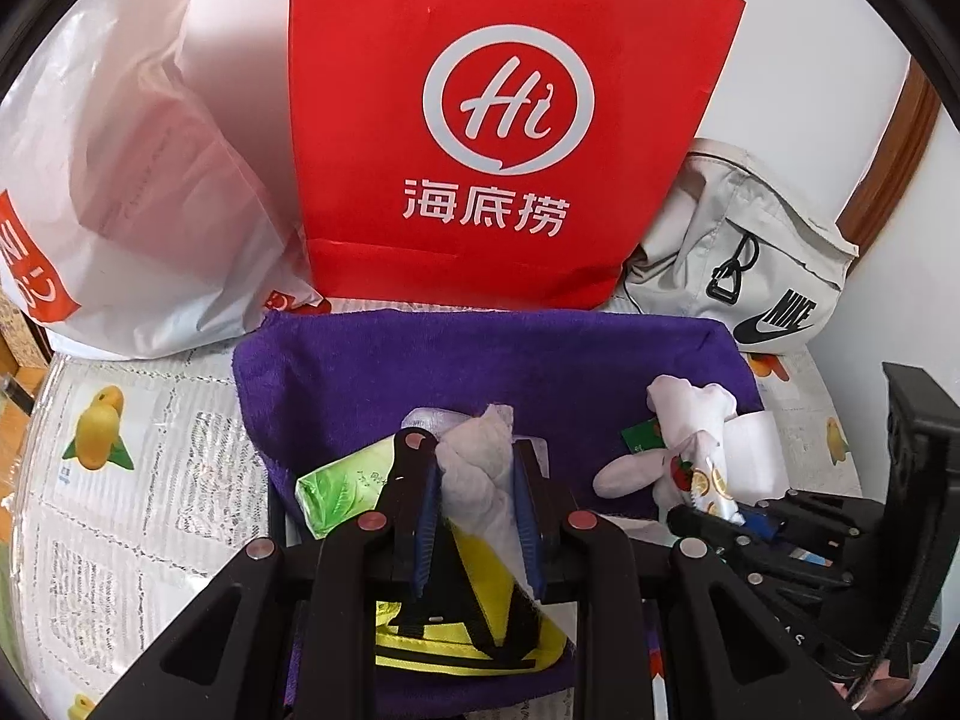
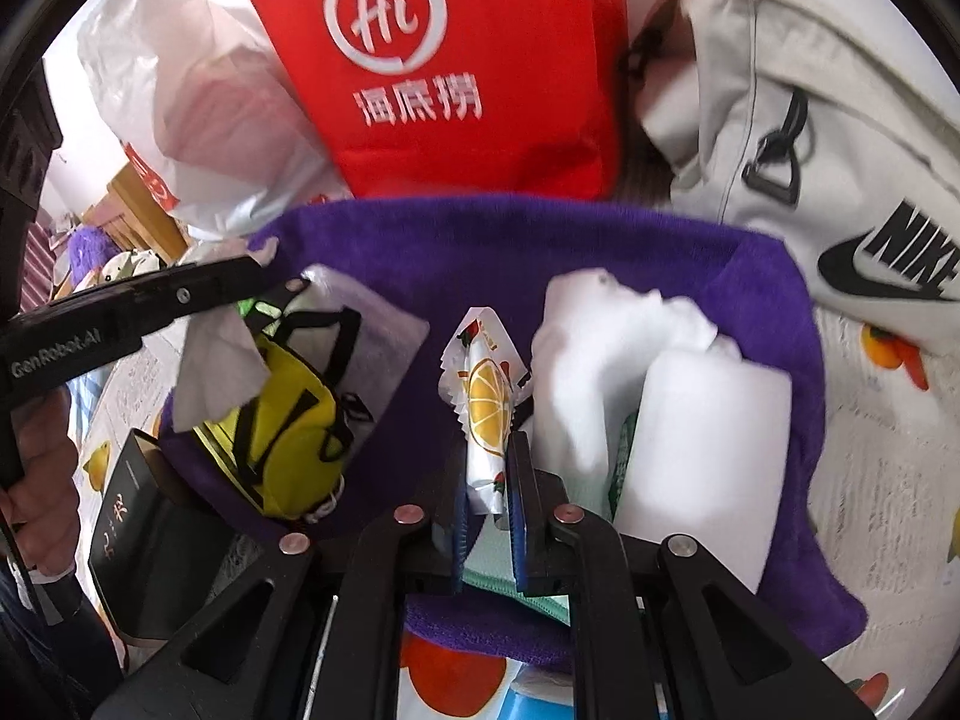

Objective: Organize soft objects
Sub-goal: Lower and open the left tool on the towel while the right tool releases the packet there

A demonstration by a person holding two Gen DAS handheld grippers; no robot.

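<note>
Left wrist: purple towel covers fruit-printed tablecloth, red bag behind

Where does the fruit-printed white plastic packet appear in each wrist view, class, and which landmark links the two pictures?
Left wrist view: the fruit-printed white plastic packet sits lower right, held by the right gripper.
Right wrist view: bottom centre, upright between the right gripper's blue pads.
Shared landmark: the red paper bag with the white Hi logo stands behind the purple towel.
</note>
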